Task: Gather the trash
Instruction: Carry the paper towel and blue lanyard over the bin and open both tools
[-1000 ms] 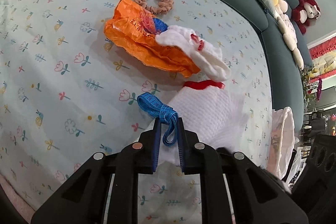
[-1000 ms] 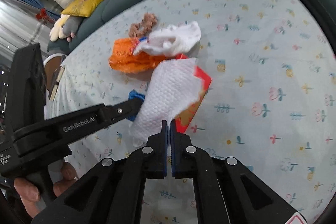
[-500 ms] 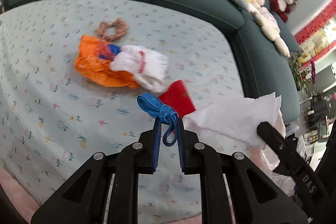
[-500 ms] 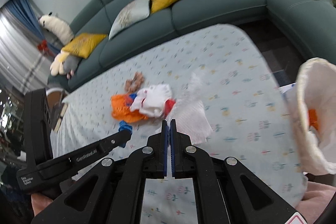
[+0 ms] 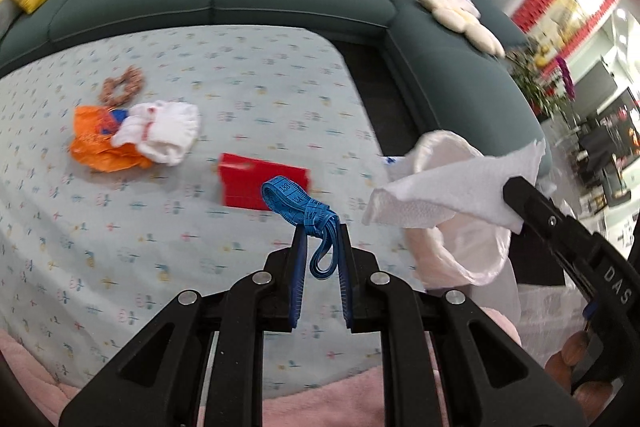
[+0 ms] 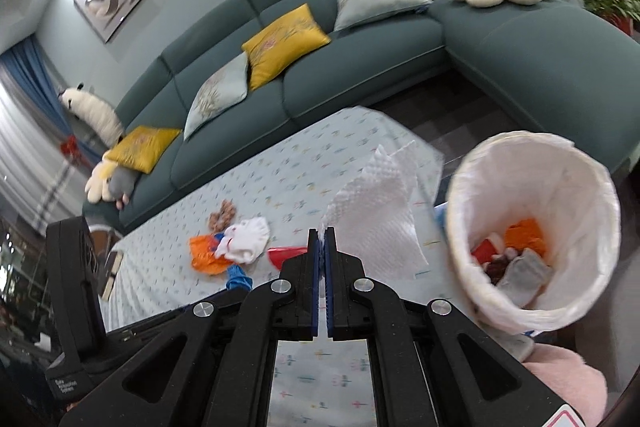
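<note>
Blue measuring tape [image 5: 298, 205] bunched and clamped between the pads of the left gripper [image 5: 322, 233], one loop hanging down between them, held in the air above the near part of the worktop [image 5: 256, 95]. White paper towel [image 6: 376, 215] pinched at one corner in the right gripper [image 6: 323, 233], jaws pressed together on it, sheet standing up and out toward the bin; also seen from the left wrist [image 5: 452, 191], draped across the bin's mouth. Lined trash bin [image 6: 592, 203] just off the worktop's right end, mouth open, orange, red and grey scraps already at the bottom. Left on the flowered cloth: red packet [image 5: 260, 183] nearest the grippers, then orange wrapper [image 5: 100, 147] with a white cloth [image 5: 164, 131] lying partly over it, and a brown scrunchie [image 5: 122, 87] just beyond. Wide bare cloth around these. Dark floor strip between the worktop's far-right edge and the teal sofa [image 6: 360, 67]. Pink fabric [image 5: 320, 399] along the near edge.
</note>
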Demonstrator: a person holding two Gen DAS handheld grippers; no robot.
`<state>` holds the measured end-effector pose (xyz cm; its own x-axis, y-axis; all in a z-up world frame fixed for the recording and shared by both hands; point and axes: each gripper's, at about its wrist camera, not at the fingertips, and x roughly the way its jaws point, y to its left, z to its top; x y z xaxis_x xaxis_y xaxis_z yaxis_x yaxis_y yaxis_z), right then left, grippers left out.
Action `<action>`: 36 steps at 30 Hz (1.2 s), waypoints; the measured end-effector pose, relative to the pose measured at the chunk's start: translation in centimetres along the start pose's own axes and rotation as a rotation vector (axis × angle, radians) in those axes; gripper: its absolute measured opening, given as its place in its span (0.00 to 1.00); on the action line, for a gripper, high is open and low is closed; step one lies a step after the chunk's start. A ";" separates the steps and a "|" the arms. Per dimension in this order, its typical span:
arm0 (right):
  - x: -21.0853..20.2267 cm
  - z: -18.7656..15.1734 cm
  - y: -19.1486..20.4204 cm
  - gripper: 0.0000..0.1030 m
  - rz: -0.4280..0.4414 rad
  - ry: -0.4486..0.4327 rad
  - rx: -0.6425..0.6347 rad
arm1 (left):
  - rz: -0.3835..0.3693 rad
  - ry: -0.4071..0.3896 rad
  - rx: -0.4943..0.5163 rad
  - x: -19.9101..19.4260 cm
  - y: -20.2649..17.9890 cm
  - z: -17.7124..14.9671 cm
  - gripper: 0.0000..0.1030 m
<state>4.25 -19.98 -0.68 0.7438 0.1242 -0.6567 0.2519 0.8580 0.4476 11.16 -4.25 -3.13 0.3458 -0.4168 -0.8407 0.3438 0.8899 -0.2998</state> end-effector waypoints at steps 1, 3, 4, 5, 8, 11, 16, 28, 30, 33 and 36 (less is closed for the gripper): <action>-0.5 0.1 -0.8 0.03 -0.007 -0.008 0.008 | -0.003 0.002 0.014 0.1 -0.7 -0.1 0.14; -1.5 0.2 -2.2 0.03 -0.020 -0.021 0.026 | -0.011 0.005 0.038 0.3 -2.1 -0.2 0.14; -1.9 0.2 -2.9 0.03 -0.028 -0.027 0.036 | -0.015 0.006 0.049 0.5 -2.7 -0.3 0.14; -2.2 0.2 -3.5 0.03 -0.034 -0.033 0.045 | -0.020 0.007 0.065 0.6 -3.6 -0.3 0.14; -3.2 0.3 -5.4 0.03 -0.053 -0.051 0.072 | -0.036 0.013 0.109 1.2 -5.8 -0.5 0.14; -4.1 0.4 -7.1 0.03 -0.074 -0.069 0.090 | -0.064 0.018 0.152 1.7 -8.0 -0.6 0.14; -5.3 0.7 -9.9 0.03 -0.121 -0.093 0.116 | -0.106 0.047 0.216 3.1 -11.4 -0.7 0.14; -5.8 1.1 -15.3 0.03 -0.162 -0.095 0.189 | -0.148 0.106 0.272 6.9 -17.2 0.2 0.15; -5.6 1.0 -15.8 0.03 -0.162 -0.091 0.200 | -0.142 0.106 0.277 7.3 -17.8 0.3 0.17; -5.3 0.9 -16.4 0.03 -0.161 -0.084 0.209 | -0.129 0.102 0.284 7.7 -18.5 0.6 0.38; -4.9 1.0 -16.6 0.03 -0.164 -0.077 0.209 | -0.116 0.093 0.287 7.8 -18.7 0.7 0.45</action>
<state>-3.01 -35.29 -4.28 0.7253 -0.0529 -0.6864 0.4893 0.7410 0.4600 8.09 -24.27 -3.77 0.2129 -0.4815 -0.8502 0.6131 0.7434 -0.2675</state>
